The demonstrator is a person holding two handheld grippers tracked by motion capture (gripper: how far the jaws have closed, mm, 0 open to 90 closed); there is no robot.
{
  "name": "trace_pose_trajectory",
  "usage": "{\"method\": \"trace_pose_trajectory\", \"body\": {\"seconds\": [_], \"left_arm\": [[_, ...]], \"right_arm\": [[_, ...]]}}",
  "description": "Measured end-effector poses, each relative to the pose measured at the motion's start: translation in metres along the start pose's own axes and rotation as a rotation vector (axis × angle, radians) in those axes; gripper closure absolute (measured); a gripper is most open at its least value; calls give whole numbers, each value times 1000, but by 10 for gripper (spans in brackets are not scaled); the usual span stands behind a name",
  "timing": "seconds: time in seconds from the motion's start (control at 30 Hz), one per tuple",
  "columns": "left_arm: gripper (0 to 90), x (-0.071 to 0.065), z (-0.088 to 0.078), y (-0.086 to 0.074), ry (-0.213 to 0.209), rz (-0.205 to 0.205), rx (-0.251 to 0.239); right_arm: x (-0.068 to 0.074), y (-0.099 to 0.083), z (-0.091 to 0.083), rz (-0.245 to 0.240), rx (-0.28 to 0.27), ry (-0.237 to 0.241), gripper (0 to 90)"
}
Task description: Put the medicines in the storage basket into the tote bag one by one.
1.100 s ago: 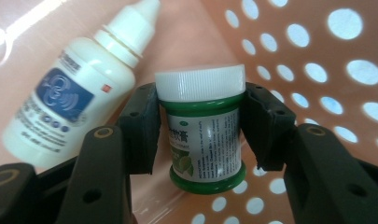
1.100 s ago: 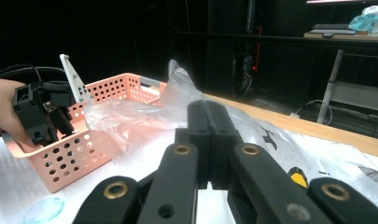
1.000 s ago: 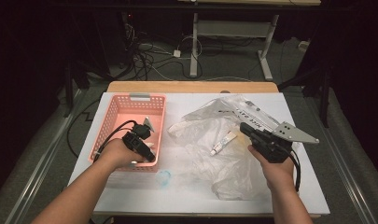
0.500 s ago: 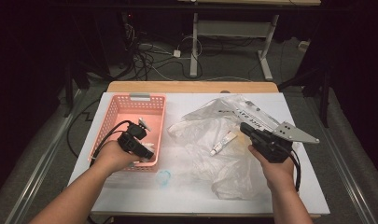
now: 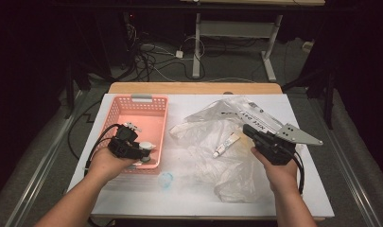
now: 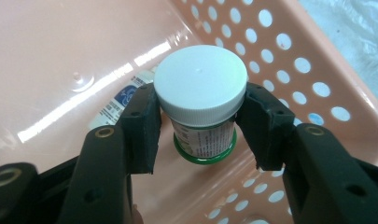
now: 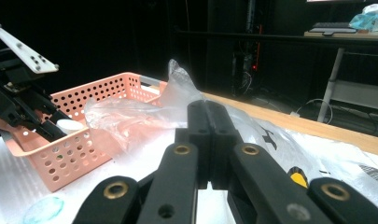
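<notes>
Jar (image 6: 201, 100), white cap, green base, upright

Jar (image 6: 201, 100): the white cap covers most of the label; the print on the visible strip is too small to read. A second item (image 6: 121, 100) lies behind the jar on the basket (image 6: 317, 56) floor, with its near end hidden behind the left pad; its type cannot be told. Plastic bag (image 5: 227, 142): the black lettering is creased and only partly legible. In the right gripper view, the closed pads block the table directly ahead. Both forearms are cut off by the bottom edge of the high view.
</notes>
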State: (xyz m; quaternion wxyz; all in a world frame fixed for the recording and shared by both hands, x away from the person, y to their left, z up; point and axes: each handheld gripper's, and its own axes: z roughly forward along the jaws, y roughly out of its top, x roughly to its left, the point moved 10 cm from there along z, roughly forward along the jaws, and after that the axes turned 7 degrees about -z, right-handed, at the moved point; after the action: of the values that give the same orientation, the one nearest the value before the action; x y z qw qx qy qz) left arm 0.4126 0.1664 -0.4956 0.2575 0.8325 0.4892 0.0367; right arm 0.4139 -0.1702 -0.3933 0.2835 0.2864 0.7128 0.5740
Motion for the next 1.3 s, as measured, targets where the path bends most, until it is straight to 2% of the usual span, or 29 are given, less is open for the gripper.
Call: {"method": "trace_pose_trajectory", "body": {"seconds": [0.23,0.4,0.7,0.93,1.03,1.2,1.3], "left_arm": [[496,0,-5,-2,-1,12,-89],[496,0,-5,-3,6,17,-134],[496,-2,-11,-3,-5,20,-218],[496,-4,-17,-3,-6,34,-275],[496,-6,-19,-3,-22,28,-301],[496,-8,-19,-4,-13,40,-319],[496,-10,-21,-4,-20,36,-328]], "right_arm": [[1,0,1,6,2,1,900],[1,-1,1,3,5,2,900],[1,-1,1,6,1,-2,900],[1,0,1,6,0,-2,900],[1,-1,1,7,1,-2,900],[1,-1,1,-2,2,1,900],[1,-1,1,-3,2,0,900]]}}
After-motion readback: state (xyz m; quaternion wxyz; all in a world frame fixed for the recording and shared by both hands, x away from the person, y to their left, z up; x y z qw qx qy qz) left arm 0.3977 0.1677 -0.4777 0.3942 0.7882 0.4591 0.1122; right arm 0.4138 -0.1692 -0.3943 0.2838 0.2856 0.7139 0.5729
